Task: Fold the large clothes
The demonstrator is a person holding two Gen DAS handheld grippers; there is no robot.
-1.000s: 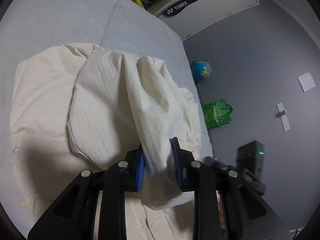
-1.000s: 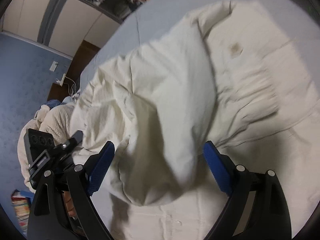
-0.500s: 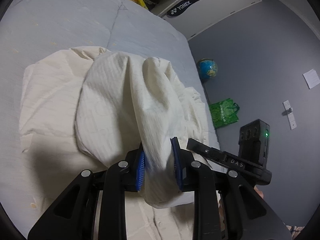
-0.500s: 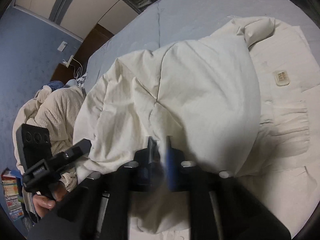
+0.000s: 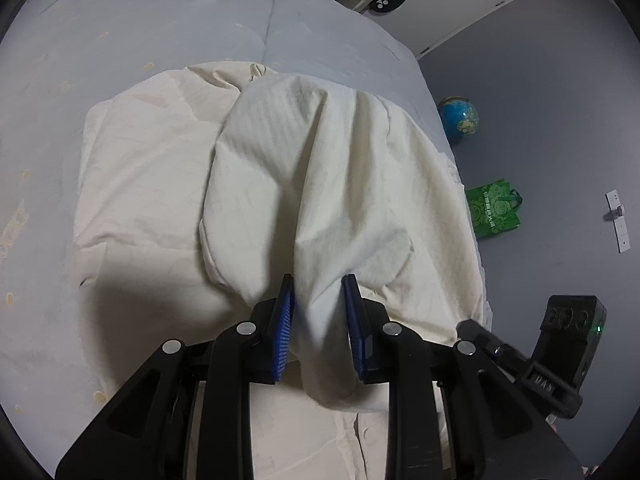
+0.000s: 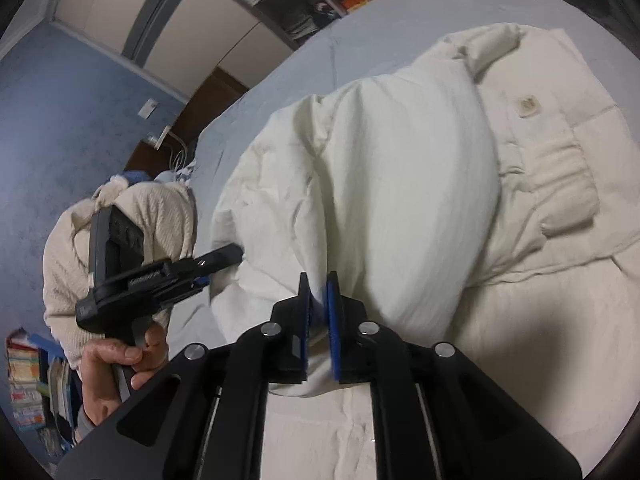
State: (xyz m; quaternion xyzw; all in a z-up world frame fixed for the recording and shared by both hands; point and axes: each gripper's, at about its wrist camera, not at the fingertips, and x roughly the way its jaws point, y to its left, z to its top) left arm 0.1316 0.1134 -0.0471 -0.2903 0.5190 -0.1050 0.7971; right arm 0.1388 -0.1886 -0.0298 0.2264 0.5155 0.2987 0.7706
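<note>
Both my grippers pinch a cream shirt (image 5: 320, 184) lifted over a bed.

My left gripper (image 5: 318, 316) has its blue pads clamped on a thick fold. My right gripper (image 6: 318, 312), nearly shut, grips a thinner fold. The rest of the shirt lies spread on the grey bedspread (image 5: 120, 40).

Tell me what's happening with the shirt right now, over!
Left hand-held gripper shut on shirt. Right hand-held gripper shut on it too. Shirt part lifted over bed. Nothing in the way.
</note>
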